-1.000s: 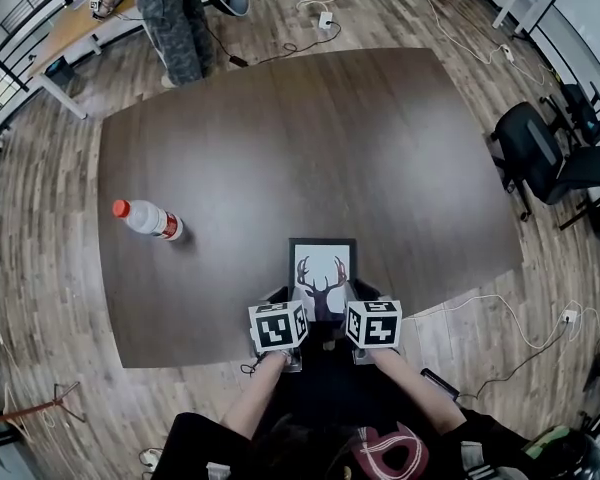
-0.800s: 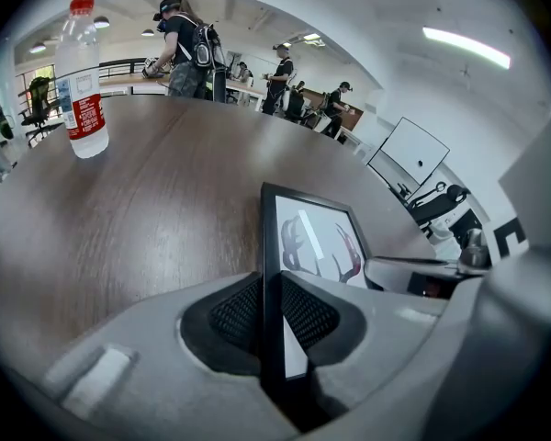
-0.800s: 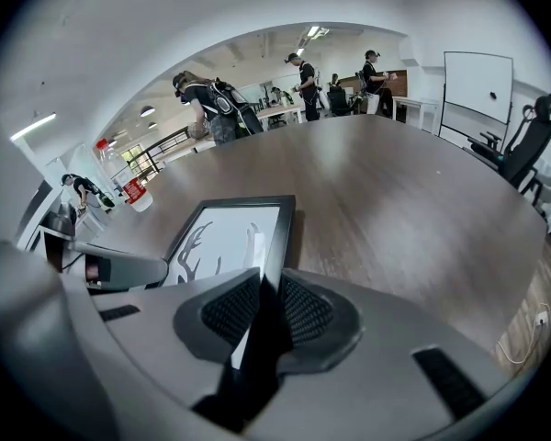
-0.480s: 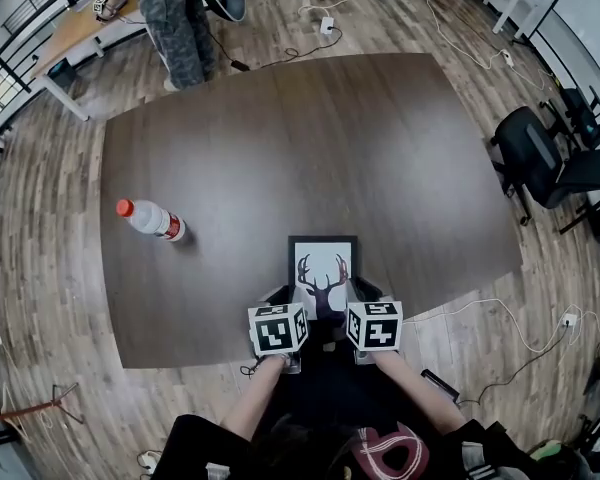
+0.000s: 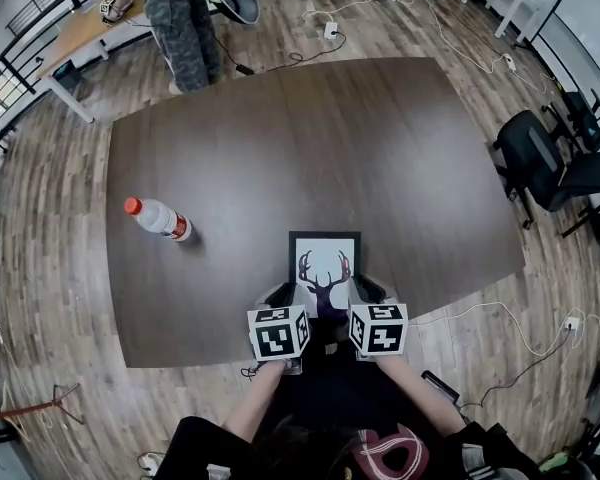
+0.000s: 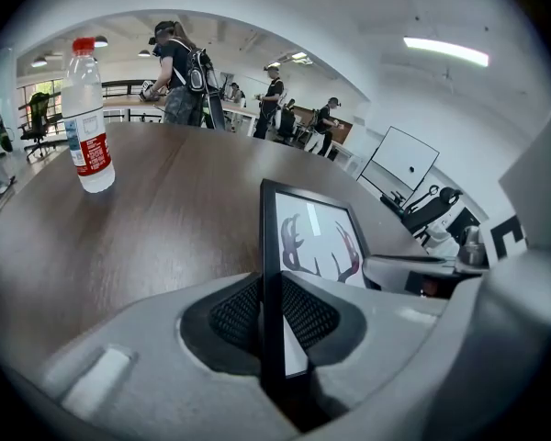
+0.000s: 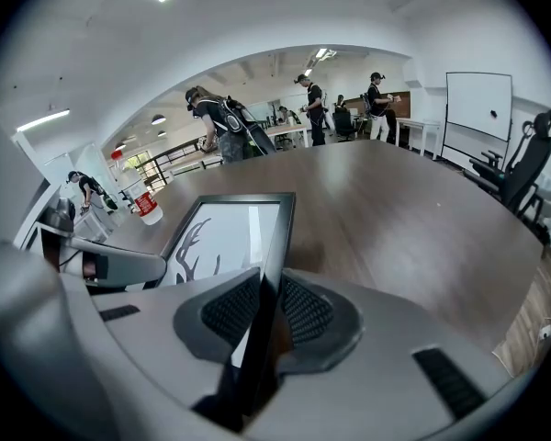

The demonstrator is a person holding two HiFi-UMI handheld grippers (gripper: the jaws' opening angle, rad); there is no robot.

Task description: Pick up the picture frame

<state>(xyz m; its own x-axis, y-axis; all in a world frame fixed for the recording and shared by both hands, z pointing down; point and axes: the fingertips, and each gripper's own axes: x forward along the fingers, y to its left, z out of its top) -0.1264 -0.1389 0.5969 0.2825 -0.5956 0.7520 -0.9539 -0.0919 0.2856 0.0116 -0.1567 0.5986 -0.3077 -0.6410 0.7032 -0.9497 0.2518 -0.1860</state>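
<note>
The picture frame (image 5: 324,260) is black with a white print of a dark antlered deer. It hangs just above the near edge of the dark table (image 5: 280,148), held from both sides. My left gripper (image 5: 288,302) is shut on the frame's left rail (image 6: 272,274), the black edge wedged between the ribbed pads (image 6: 234,315). My right gripper (image 5: 360,298) is shut on the right rail (image 7: 274,265) the same way. From each gripper view the other gripper shows across the print (image 6: 320,246) (image 7: 222,232).
A water bottle (image 5: 158,219) with a red cap and red label stands on the table's left side (image 6: 85,118). People stand at desks beyond the table's far edge (image 5: 180,18). Office chairs (image 5: 540,153) are on the right; cables lie on the wood floor.
Both grippers have lifted the frame a little; it sits slightly higher and nearer the camera in the head view. The bottle has not moved on the table.
</note>
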